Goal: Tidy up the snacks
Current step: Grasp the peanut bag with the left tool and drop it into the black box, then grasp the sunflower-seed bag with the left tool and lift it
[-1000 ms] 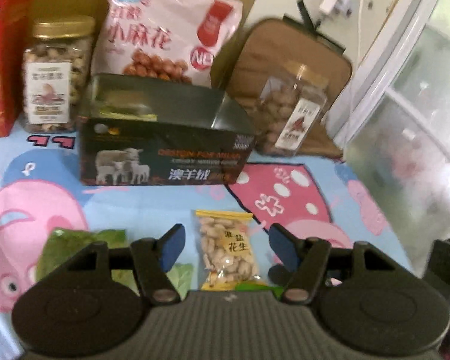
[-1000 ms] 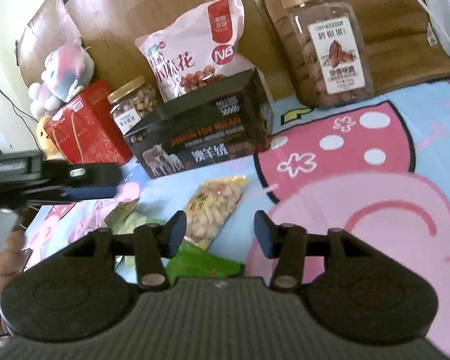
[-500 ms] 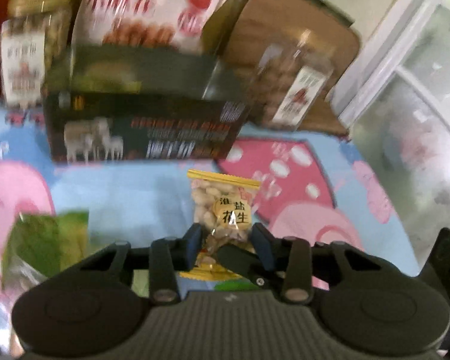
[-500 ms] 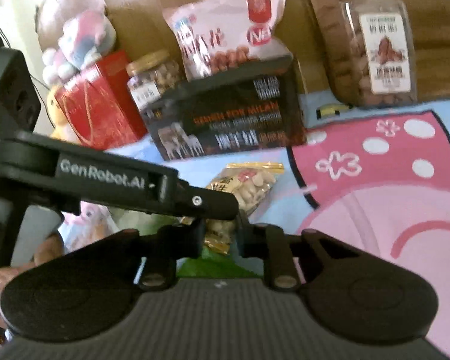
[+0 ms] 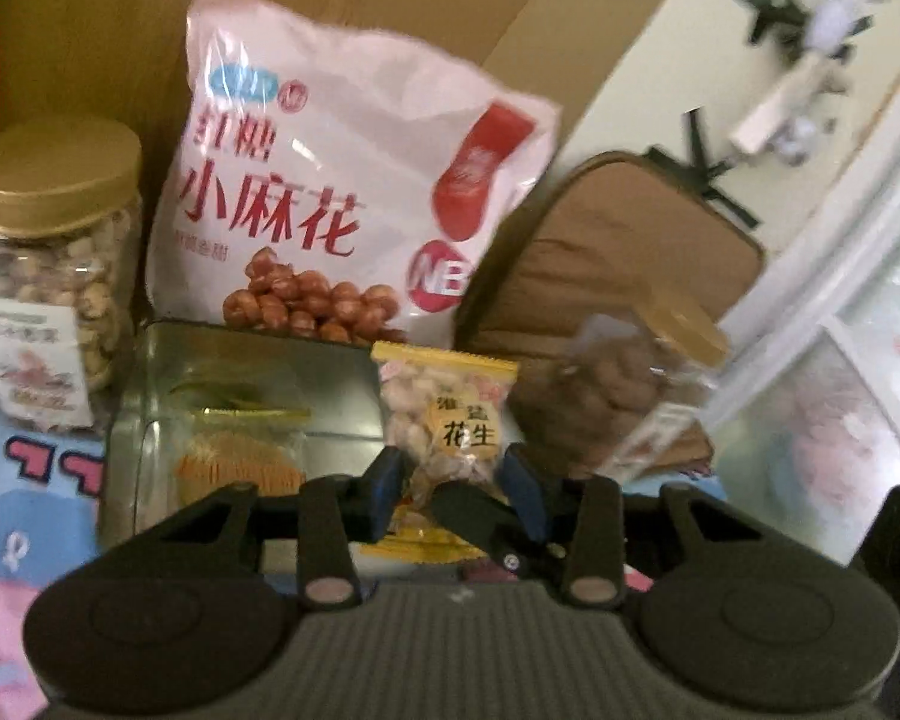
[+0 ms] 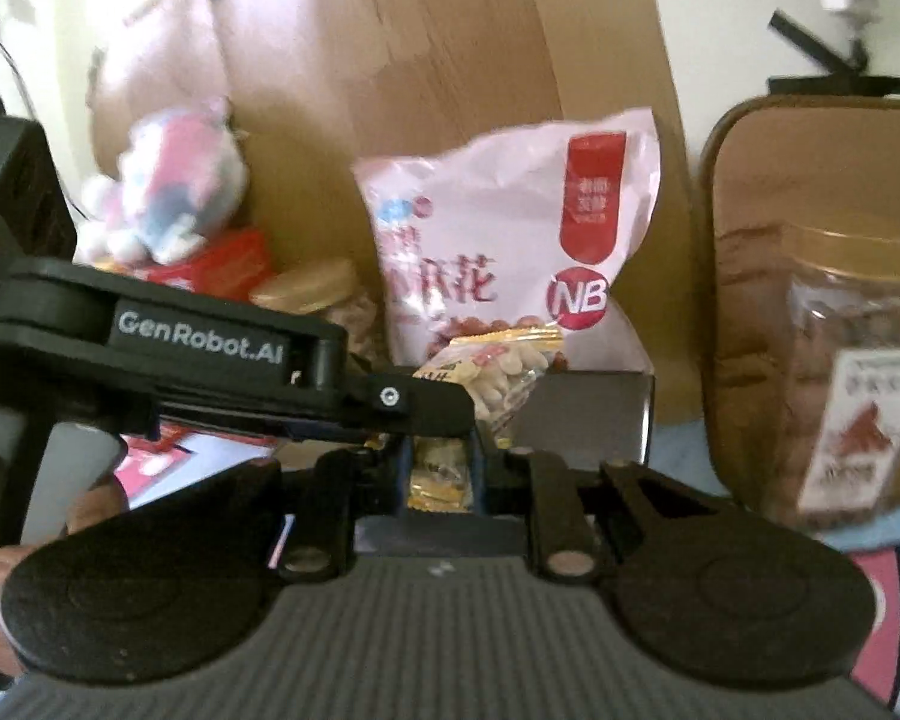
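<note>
A small yellow-edged peanut packet (image 5: 450, 414) is lifted off the cloth, over the open dark box (image 5: 150, 420). My left gripper (image 5: 453, 483) is shut on its lower part. My right gripper (image 6: 438, 468) is shut on the same packet (image 6: 498, 372) from the other side; its finger crosses the left wrist view (image 5: 474, 510). The box (image 6: 588, 414) holds an orange snack pack (image 5: 240, 462).
A big pink snack bag (image 5: 342, 204) leans behind the box. A nut jar (image 5: 48, 300) stands at its left, a second jar (image 6: 834, 378) at its right before a brown cushion (image 5: 618, 264). A plush toy (image 6: 174, 180) and red box (image 6: 222, 264) are far left.
Both grippers closed on the peanut packet as it lay on the cloth and lifted it up and forward, over the open box.
</note>
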Motion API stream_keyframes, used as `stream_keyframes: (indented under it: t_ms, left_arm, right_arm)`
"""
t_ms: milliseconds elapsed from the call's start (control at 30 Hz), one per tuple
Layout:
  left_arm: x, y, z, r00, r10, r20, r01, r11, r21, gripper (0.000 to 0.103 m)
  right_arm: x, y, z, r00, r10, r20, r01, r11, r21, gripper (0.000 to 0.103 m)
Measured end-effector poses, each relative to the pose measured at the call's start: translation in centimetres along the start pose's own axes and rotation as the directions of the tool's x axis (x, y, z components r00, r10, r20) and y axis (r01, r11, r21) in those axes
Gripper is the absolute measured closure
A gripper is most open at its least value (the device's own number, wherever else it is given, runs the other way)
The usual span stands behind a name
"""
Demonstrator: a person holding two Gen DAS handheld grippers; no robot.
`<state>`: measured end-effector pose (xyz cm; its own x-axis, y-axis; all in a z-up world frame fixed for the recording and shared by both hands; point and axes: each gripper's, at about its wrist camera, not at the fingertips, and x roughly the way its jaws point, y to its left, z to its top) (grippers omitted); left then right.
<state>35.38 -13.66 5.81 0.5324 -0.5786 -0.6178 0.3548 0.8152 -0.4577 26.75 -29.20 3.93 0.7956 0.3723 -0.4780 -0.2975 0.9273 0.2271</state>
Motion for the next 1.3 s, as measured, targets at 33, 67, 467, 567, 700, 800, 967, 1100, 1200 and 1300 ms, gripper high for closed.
stream_keyframes:
  t_ms: [33, 67, 467, 567, 700, 800, 967, 1100, 1200, 1300]
  left_arm:
    - [1.1, 0.3, 0.2, 1.000, 0.009, -0.011, -0.009, 1.000, 0.001, 0.059]
    - [2.0, 0.5, 0.2, 1.000, 0.017, -0.026, -0.017, 1.000, 0.000, 0.057]
    - [-11.1, 2.0, -4.9, 0.995, -0.043, 0.093, 0.039, 0.998, 0.048, 0.055]
    - [-14.9, 3.9, -8.5, 0.993, 0.059, 0.100, -0.066, 0.995, 0.071, 0.055]
    - [-17.5, 7.7, -12.8, 0.991, 0.125, 0.049, -0.125, 0.992, 0.006, 0.055]
    - [-17.8, 9.5, -14.8, 0.993, 0.114, 0.016, -0.113, 0.993, -0.028, 0.055]
    - [-16.3, 10.3, -16.7, 0.997, 0.077, -0.031, -0.077, 0.997, -0.029, 0.032]
    - [-14.2, 10.6, -17.6, 0.995, 0.050, -0.081, -0.053, 0.998, -0.031, 0.030]
    - [-13.6, 10.3, -18.0, 0.996, 0.061, -0.061, -0.062, 0.998, -0.016, 0.049]
    - [-14.2, 10.1, -17.8, 0.998, 0.042, -0.041, -0.044, 0.998, -0.040, 0.053]
  right_arm:
    - [1.1, -0.3, 0.0, 1.000, -0.025, -0.016, 0.025, 1.000, -0.009, 0.077]
    - [1.7, -0.4, 0.0, 0.998, -0.057, -0.025, 0.057, 0.998, -0.021, 0.076]
    - [-7.4, -1.0, -3.5, 0.998, 0.006, 0.060, -0.012, 0.994, 0.108, 0.059]
    - [-9.1, 0.0, -6.0, 0.994, 0.106, 0.009, -0.106, 0.979, 0.173, 0.059]
    - [-9.1, 3.3, -9.0, 0.979, 0.189, -0.075, -0.175, 0.970, 0.171, 0.059]
    - [-8.5, 6.5, -10.9, 0.953, 0.262, -0.151, -0.239, 0.959, 0.151, 0.059]
    - [-6.8, 9.9, -12.3, 0.938, 0.227, -0.262, -0.203, 0.972, 0.117, 0.059]
    - [-4.9, 9.9, -12.6, 0.926, 0.172, -0.335, -0.134, 0.982, 0.132, 0.059]
    - [-4.5, 9.6, -12.5, 0.919, 0.210, -0.334, -0.157, 0.971, 0.178, 0.063]
    - [-4.7, 10.7, -12.2, 0.927, 0.201, -0.315, -0.165, 0.977, 0.137, 0.074]
